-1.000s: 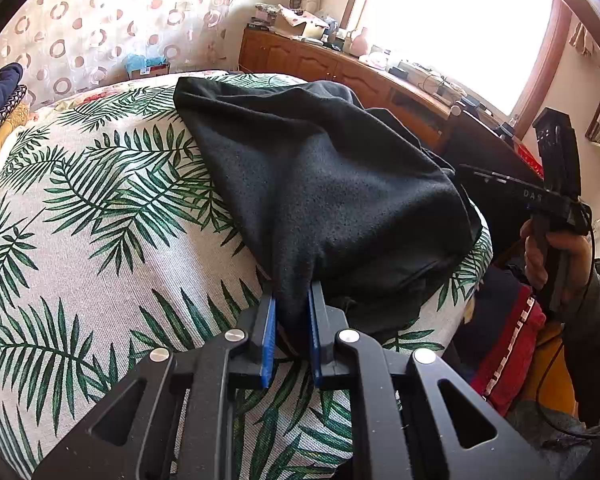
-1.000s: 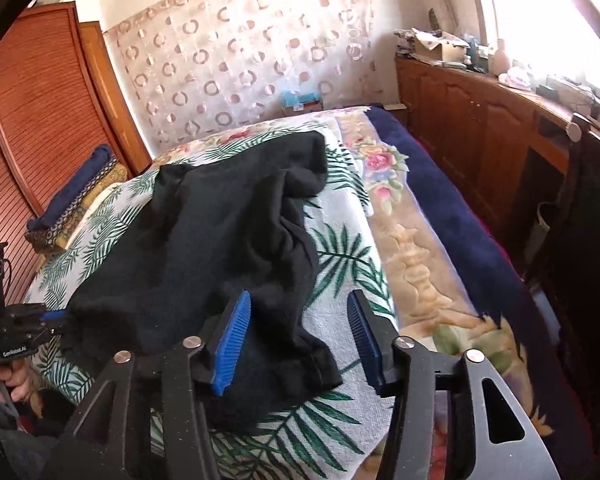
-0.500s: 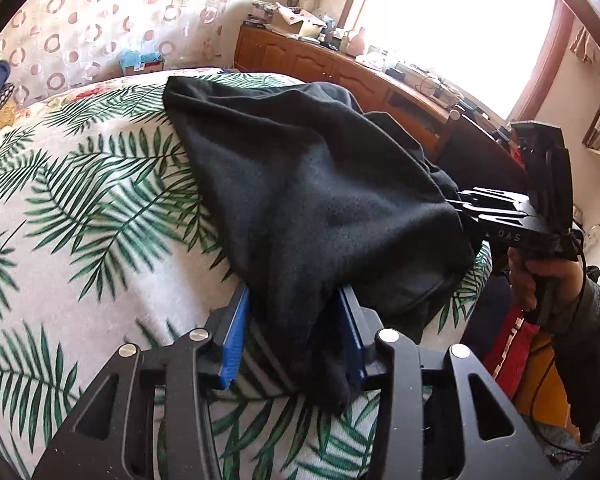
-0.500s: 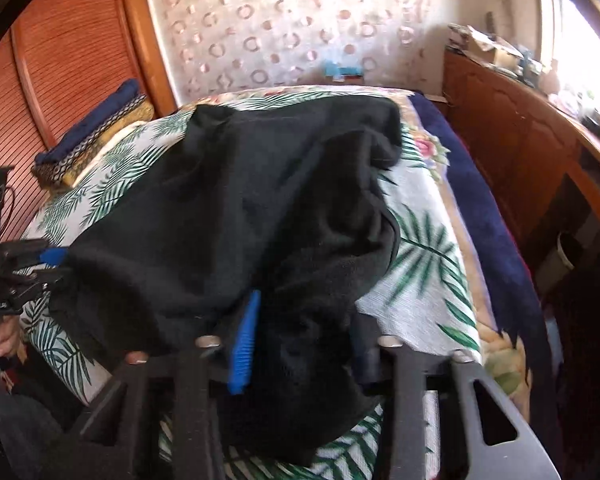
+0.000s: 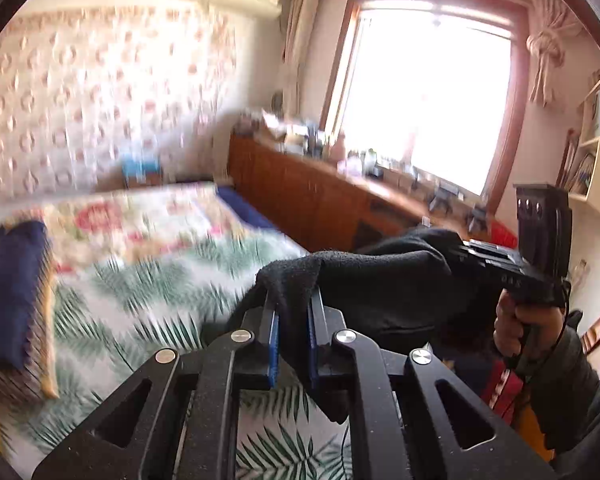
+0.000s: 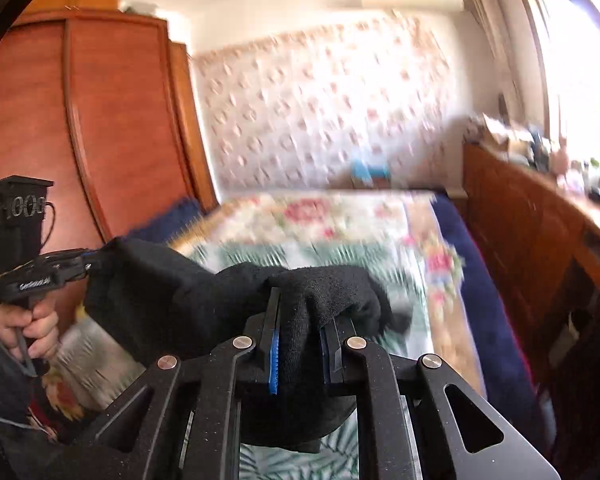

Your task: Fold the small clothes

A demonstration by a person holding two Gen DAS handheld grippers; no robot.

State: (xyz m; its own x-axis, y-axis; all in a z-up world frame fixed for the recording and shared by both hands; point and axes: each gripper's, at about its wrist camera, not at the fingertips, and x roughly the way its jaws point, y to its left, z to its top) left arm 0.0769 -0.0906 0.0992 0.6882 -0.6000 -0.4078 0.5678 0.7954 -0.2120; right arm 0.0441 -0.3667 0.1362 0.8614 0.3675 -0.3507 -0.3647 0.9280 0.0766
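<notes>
Bed (image 5: pixel 148 280) sits below us, black garment (image 5: pixel 380 280) stretched sideways between left gripper (image 5: pixel 292 332) and right gripper (image 6: pixel 300 344), both clamped on its corners.

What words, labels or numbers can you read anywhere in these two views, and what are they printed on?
Pale lettering on the side of the right gripper body, seen from the left wrist view: too small to read.
Pale lettering on the side of the left gripper body, seen from the right wrist view: blurred, unreadable.
Nothing legible on the black garment, bedspread or cabinet clutter.
</notes>
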